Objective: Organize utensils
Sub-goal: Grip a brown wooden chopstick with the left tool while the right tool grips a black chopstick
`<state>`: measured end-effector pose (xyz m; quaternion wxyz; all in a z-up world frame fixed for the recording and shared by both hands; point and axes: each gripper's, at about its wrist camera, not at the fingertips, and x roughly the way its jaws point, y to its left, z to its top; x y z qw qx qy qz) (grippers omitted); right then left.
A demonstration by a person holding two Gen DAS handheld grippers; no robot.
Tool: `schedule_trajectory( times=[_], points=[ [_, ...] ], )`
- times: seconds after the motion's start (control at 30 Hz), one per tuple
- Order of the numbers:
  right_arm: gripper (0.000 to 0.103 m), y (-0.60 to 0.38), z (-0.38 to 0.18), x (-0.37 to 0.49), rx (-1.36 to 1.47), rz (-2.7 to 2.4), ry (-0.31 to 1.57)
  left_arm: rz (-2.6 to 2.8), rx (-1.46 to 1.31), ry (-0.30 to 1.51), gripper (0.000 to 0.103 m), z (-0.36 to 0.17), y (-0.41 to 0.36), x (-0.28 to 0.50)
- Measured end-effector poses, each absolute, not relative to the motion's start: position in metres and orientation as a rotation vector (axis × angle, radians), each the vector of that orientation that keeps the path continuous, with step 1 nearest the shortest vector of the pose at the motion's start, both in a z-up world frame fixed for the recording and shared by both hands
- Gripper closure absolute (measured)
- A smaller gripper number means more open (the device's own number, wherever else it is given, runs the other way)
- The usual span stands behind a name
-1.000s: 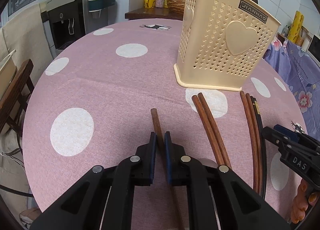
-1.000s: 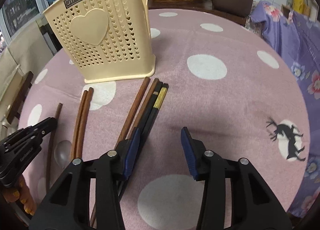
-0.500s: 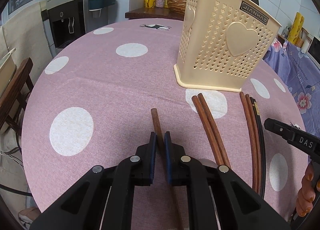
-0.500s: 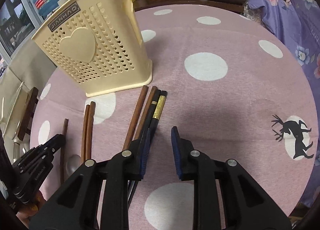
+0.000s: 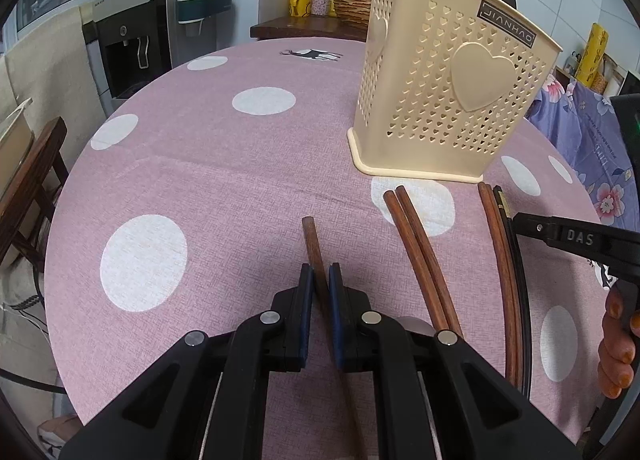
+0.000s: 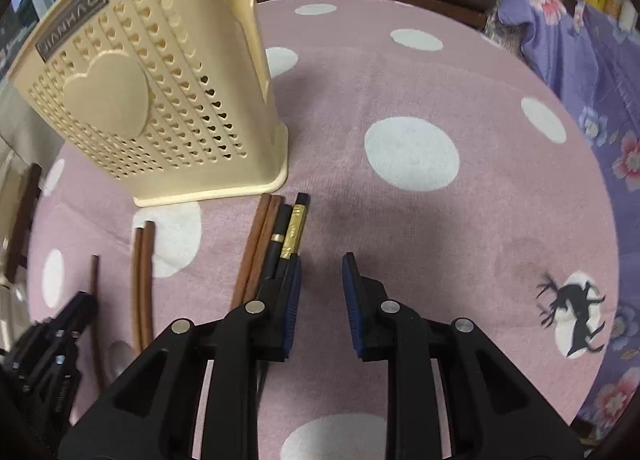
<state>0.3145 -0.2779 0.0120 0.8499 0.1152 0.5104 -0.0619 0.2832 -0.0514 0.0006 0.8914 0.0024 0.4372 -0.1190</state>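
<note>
Meanwhile left gripper (image 5: 320,284) fingers clamp a wooden handle (image 5: 311,238); right gripper (image 6: 322,280) fingers, just narrowed, hold nothing.

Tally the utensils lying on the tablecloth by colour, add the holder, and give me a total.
Brown wooden sticks: 5, one single, one pair, one pair
Black chopsticks with gold bands: 2
Cream holder basket: 1
Total: 8
A rounded spoon-like shape near the sticks is too hidden to count.

Even indoor light, soft shadows, strong fisheye bending with dark corners, right view perhaps slightly motion-blurred
</note>
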Motion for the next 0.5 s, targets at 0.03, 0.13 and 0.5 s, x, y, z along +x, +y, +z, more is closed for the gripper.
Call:
schedule_trajectory(
  times=[0.03,0.13,0.5],
  points=[
    [0.080,-0.278,0.013,0.314,0.253,-0.122,1.069,-0.249,0.002,0.907,0.093,0.001,-0.051,0.283],
    [0.080,-0.282,0.020,0.308,0.305,-0.101,1.020,-0.249,0.000,0.908,0.093,0.001,-0.050,0.284],
    [0.079,-0.274,0.013,0.308,0.238,-0.102,1.076,-0.250,-0.002,0.906,0.093,0.000,-0.049,0.283]
  ],
)
